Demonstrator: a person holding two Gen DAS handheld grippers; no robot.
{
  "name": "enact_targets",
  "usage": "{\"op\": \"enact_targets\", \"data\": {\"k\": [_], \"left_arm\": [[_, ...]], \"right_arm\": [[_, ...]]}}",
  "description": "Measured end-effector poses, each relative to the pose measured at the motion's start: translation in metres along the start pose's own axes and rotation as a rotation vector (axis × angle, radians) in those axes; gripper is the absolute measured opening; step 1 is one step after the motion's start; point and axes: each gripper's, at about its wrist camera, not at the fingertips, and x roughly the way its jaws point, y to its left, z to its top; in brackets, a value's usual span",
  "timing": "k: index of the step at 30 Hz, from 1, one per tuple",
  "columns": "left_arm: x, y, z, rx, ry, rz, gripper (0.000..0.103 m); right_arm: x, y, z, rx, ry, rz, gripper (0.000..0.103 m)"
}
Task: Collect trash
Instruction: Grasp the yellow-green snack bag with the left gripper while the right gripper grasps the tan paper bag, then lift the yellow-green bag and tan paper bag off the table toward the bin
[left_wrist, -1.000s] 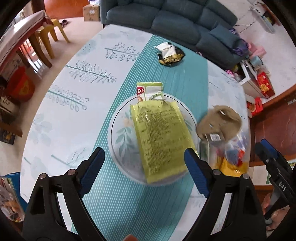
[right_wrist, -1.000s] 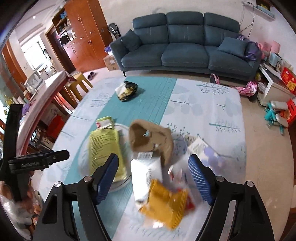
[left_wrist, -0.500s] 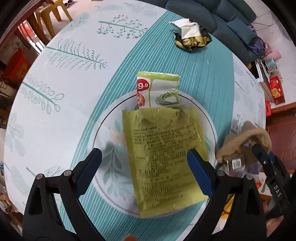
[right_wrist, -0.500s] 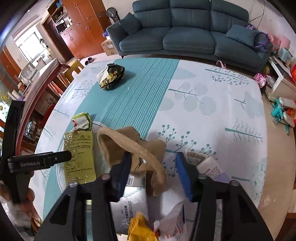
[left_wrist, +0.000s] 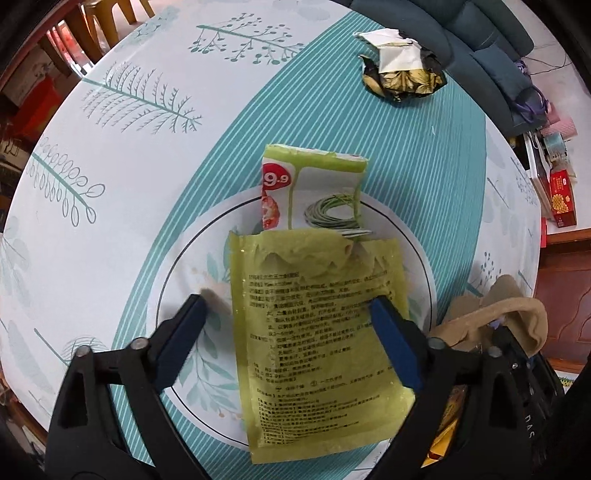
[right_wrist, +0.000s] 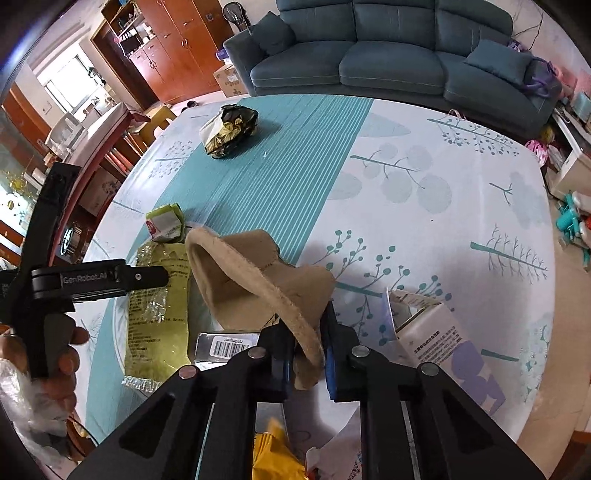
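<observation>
Right wrist view: right gripper, jaws closing, pinches the rim of a tan felt-like pouch above the leaf-print tablecloth. Left gripper, spread wide but closing, straddles a yellow-green printed plastic packet lying on a white round plate, pads not touching it.

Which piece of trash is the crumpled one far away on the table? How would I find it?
Start at the blue sofa and come forward onto the teal striped band of the tablecloth. There, alone, sits a crumpled black wrapper with gold leaves and a white inside. Unlike the flat green packets, it is balled up and far from the plate.
</observation>
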Motion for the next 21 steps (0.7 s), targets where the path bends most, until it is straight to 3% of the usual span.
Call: {"op": "enact_targets", "data": {"k": [4, 7, 10, 21], "left_arm": [[-0.007, -0.012, 0.000, 0.040, -0.023, -0.003, 0.030], [-0.012, -0.014, -0.002, 0.047, -0.033, -0.021, 0.012], [-0.021, -0.012, -0.006, 0.050, -0.061, -0.033, 0.003], [-0.109, 0.005, -0.049, 0.101, -0.217, -0.092, 0.000]], "right_arm": [[-0.004, 0.003, -0.001, -0.003, -0.016, 0.019, 0.012], [-0.009, 0.008, -0.002, -0.018, -0.038, 0.030, 0.011], [-0.017, 0.014, -0.002, -0.028, -0.065, 0.033, 0.011], [-0.071, 0.032, 0.000, -0.015, -0.205, 0.054, 0.011]]}}
